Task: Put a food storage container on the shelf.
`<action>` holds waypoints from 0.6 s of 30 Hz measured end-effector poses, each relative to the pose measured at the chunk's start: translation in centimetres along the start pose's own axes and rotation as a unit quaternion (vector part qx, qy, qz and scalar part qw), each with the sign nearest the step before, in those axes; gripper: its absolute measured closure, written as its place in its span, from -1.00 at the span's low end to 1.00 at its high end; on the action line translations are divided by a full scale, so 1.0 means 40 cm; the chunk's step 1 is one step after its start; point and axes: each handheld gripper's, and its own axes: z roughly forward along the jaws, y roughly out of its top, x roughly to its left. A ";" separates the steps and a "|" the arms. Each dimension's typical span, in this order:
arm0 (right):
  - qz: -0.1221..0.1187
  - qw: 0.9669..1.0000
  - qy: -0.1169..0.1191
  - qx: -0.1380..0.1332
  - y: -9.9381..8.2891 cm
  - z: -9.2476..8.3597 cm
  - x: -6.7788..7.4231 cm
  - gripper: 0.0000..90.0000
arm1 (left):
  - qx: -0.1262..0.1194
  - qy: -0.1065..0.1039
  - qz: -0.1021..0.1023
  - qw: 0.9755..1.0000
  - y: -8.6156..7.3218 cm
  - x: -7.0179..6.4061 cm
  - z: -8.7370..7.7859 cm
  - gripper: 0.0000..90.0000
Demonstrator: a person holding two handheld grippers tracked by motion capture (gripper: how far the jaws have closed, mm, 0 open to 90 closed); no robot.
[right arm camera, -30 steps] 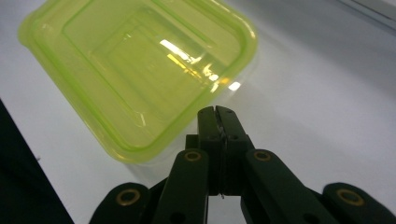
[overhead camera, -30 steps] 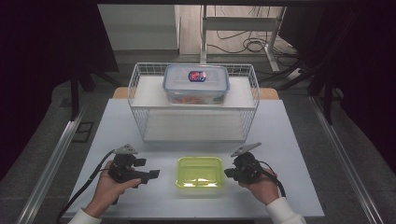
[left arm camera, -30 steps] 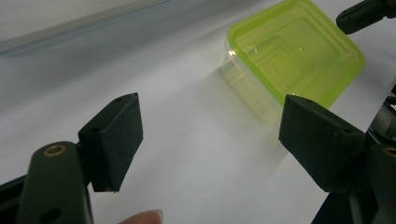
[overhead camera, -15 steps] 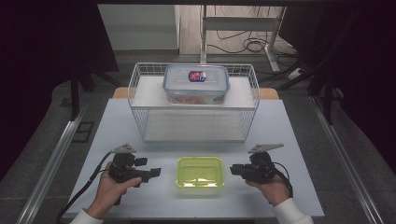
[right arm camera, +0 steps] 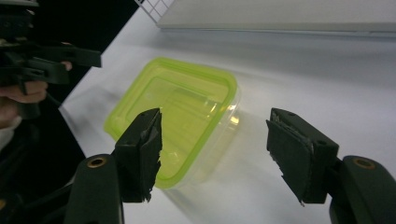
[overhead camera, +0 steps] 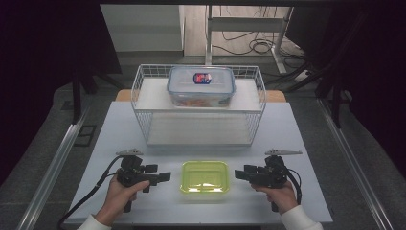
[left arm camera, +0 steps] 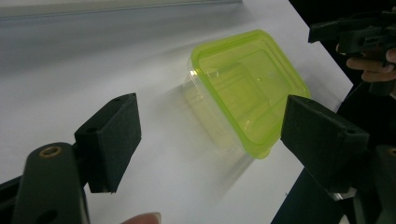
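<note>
Seen from the high view, a small translucent lime-green plastic container with its lid on (overhead camera: 204, 177) is sitting on the pale grey-white table (overhead camera: 306, 143), near the person's edge and midway between the two hands. The left gripper (overhead camera: 163, 177) is resting just beside the container's left side with its jaws apart and empty, and the right gripper (overhead camera: 241, 174) is hanging near the right side, also apart from it. The right jaws have just been opening, with nothing between them, which suggests the container has been set down where it now lies. Farther back, a white wire basket (overhead camera: 143, 86) is standing on the table, and a clear rectangular food box with a blue-rimmed lid and a sticker (overhead camera: 201, 86) is lying on the shelf in the basket's upper part, well apart from the green container.

In the left gripper view, the two black padded jaws are standing wide, framing the green container (left arm camera: 247, 88) without touching it; the container is lying flat on the table, and the other gripper (left arm camera: 359, 32) is showing beyond it at top right.

In the right gripper view, the jaws are likewise spread, with the container (right arm camera: 182, 105) lying just ahead of them and no pad pressing on it. The basket's wire corner (right arm camera: 156, 7) is peeking in at the top.
</note>
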 end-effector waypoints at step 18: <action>0.008 1.000 0.016 0.024 -0.008 0.036 0.005 -0.20 | 0.009 -0.029 -0.045 0.999 0.001 0.009 0.049 -0.53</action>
